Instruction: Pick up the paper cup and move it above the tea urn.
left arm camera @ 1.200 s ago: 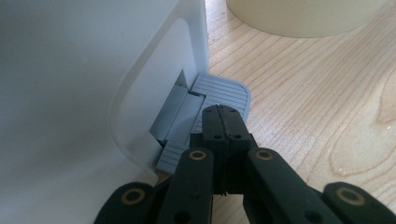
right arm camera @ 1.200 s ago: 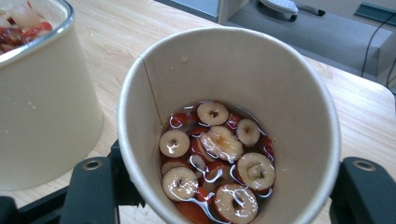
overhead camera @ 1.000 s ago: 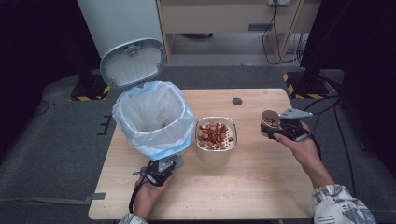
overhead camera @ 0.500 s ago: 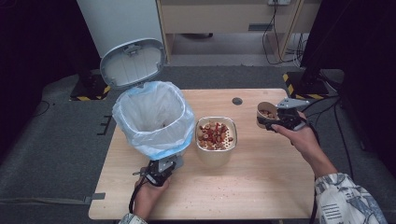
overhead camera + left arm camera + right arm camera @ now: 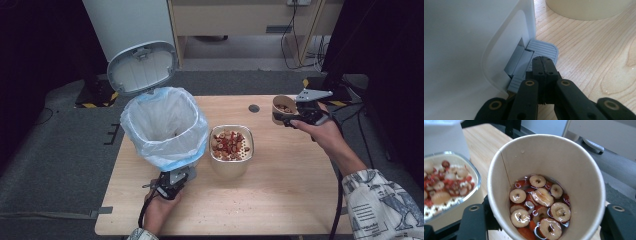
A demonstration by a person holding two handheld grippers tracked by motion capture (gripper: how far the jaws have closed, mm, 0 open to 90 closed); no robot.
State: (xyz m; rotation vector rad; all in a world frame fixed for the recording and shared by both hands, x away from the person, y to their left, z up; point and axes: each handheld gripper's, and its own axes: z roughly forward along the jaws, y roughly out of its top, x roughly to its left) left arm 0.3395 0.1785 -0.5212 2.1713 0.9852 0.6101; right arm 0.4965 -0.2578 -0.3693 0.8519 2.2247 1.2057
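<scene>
A brown paper cup (image 5: pixel 281 107) of sliced red dates in liquid (image 5: pixel 541 205) hangs above the table's far right, with my right gripper (image 5: pixel 300 116) shut on it; its black jaws press the cup's sides (image 5: pixel 546 157). A cream tub with a metal strainer (image 5: pixel 231 145) full of dates and fruit stands mid-table, and its rim (image 5: pixel 475 173) is left of the cup. The white pedal bin (image 5: pixel 165 127), lined with a blue-white bag, has its lid (image 5: pixel 142 67) up. My left gripper (image 5: pixel 170 187) is shut, its tips (image 5: pixel 543 60) resting on the bin's grey pedal (image 5: pixel 544 48).
A small dark disc (image 5: pixel 254 108) lies on the wooden table (image 5: pixel 280 200) near the back edge. Bare wood stretches across the front and right of the table. The cream tub's wall (image 5: pixel 586 7) stands just beyond the pedal. Cables and a cabinet sit behind the table.
My right hand has lifted the cup off the table and carried it back and slightly left. The left gripper stays on the pedal and the lid stays up.
</scene>
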